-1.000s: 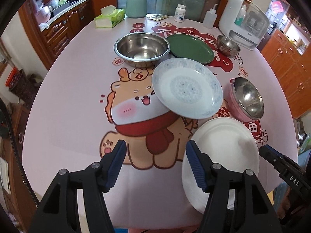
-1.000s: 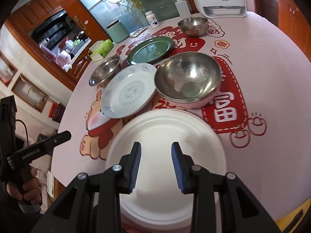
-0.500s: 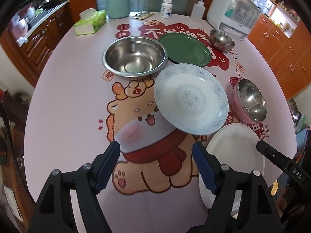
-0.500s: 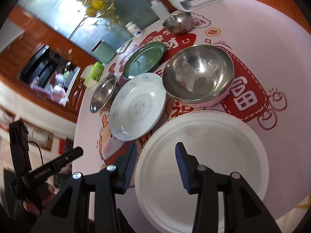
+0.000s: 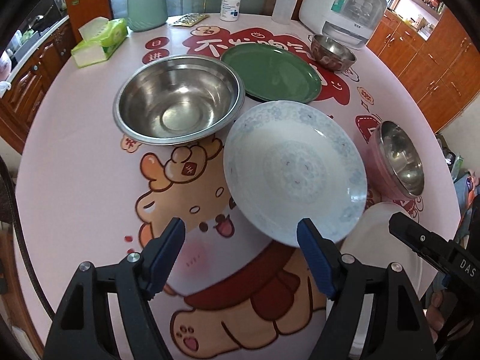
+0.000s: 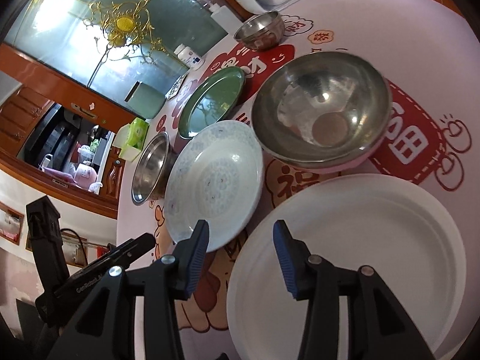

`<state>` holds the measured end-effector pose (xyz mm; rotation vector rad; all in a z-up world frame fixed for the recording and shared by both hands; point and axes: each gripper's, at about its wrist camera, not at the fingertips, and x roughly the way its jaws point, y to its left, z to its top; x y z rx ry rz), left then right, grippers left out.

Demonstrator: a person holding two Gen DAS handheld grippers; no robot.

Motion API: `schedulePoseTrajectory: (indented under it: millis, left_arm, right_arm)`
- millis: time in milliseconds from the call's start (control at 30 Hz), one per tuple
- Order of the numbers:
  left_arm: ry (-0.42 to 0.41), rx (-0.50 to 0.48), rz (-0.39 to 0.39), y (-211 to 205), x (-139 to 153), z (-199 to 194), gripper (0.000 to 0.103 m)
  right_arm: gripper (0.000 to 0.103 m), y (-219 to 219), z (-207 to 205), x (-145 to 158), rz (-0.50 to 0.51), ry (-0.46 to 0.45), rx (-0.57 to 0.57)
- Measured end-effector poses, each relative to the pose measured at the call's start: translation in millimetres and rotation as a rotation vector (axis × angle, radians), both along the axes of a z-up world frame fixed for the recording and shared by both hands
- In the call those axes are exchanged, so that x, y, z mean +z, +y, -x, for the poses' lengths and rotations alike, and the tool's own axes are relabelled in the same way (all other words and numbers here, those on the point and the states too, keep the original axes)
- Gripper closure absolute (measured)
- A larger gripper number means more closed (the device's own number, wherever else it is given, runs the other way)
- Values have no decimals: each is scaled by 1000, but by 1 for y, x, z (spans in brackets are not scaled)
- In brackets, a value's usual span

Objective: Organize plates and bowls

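1. The left gripper (image 5: 240, 243) is hovering with its jaws standing wide and nothing between them. Its right pad is sitting just at the near rim of the patterned plate (image 5: 295, 169), which suggests it is lining up to take that rim.
2. The right gripper (image 6: 241, 244) is standing moderately open and empty. Its jaws are straddling the gap between the patterned plate and the white plate (image 6: 357, 258), so which plate it is aiming for cannot be told.
3. The patterned plate is resting tilted, its far edge seemingly propped on the rim of the large steel bowl (image 5: 178, 102), probably making its near lip easier to pinch.
4. The green plate (image 5: 271, 73) is lying flat behind it. The pink-sided bowl (image 5: 396, 160) and small steel bowl (image 5: 331, 52) are sitting apart on the desk (image 5: 75, 150).
5. With every dish still lying separately, the sorting is judged to be only beginning; the plates are likely being gathered first.
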<state>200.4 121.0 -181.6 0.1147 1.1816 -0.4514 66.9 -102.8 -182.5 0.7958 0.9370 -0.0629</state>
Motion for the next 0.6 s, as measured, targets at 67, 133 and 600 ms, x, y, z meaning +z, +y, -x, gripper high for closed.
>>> schedulePoseTrajectory:
  millis: [67,133,600]
  left_arm:
    - [6,-2,8,-1,-8,-4,27]
    - [5,-8,17,-2,-14,-8,27]
    - [-16,-20,82,-10,-41,-29,31]
  right_arm:
    - [58,2,-5,-3,11,-5,4]
    - [58,3,-9,-6,23,-11,0]
    - [58,2,-33,-30,82,-41,-60]
